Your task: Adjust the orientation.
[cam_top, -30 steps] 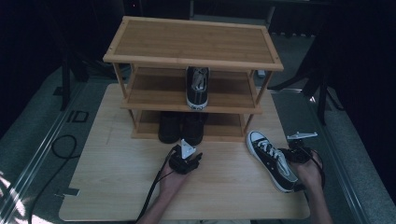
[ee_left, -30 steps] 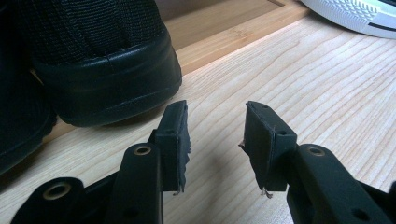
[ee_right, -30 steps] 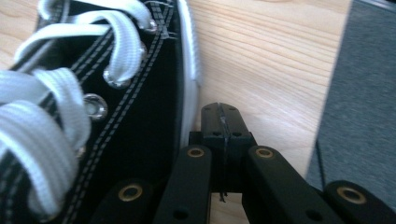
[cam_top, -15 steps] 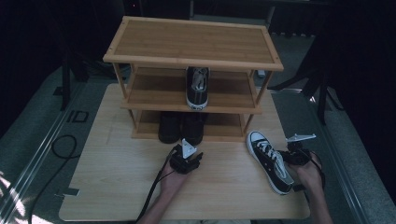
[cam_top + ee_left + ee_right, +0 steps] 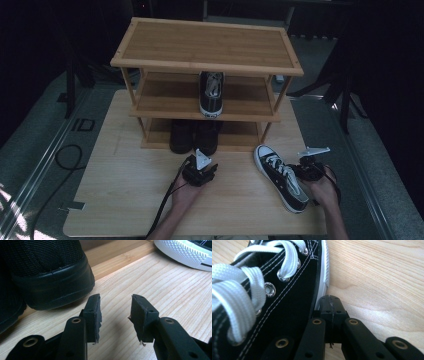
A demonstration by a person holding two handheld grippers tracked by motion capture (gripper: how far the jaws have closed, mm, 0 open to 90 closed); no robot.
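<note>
The black canvas sneaker with white laces and white rubber sole point(image 5: 280, 175) lies on the light wooden desk point(image 5: 125, 200), right of the bamboo shoe rack point(image 5: 210, 50). The right tongs point(image 5: 329, 302), pressed together with nothing between them, touch its side. The left tongs point(image 5: 116, 312) stand apart, empty, near a black shoe point(image 5: 47, 272)

Black canvas w/ white stitching, white laces, silver eyelets and a white ribbed sole are seen on the sneaker point(image 5: 287, 302) just left of the right gripper point(image 5: 331, 305), whose fingers are black. Light wood grain is shown by the desk point(image 5: 382, 277). An all-black shoe point(image 5: 47, 277) sits beyond the left gripper point(image 5: 116, 312), fingers black too.
</note>
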